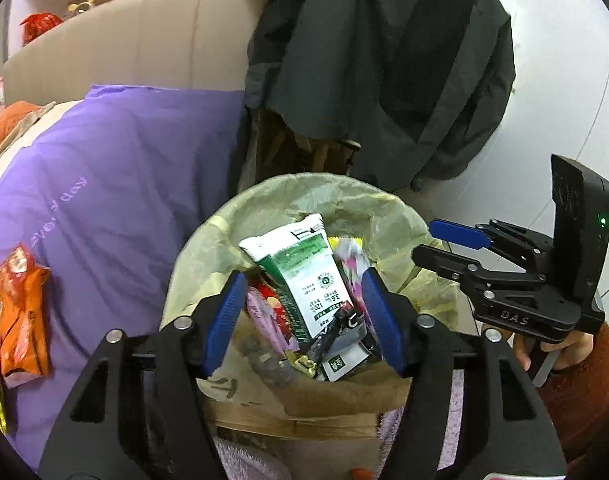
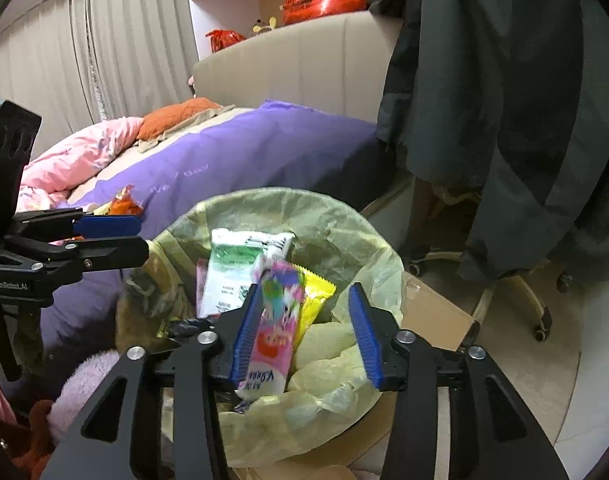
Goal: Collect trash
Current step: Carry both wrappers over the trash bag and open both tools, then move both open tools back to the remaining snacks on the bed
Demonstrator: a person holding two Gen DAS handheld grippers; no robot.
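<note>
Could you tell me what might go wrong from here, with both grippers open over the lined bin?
1. The pink cartoon-print wrapper is blurred between the open right gripper; it may catch the yellow-green bin liner or spill out.
2. The white-and-green milk pouch stands high in a full bin and could tip over the rim.
3. The orange snack packet on the purple quilt may get missed.

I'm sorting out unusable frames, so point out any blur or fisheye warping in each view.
Right wrist view: the pink wrapper between the open fingers of the right gripper is motion-smeared at its top; curtains bow near the rim. Left wrist view: mostly sharp, print on the green-and-white packet readable; black vignette fills the corners, and the bed edge curves.
</note>
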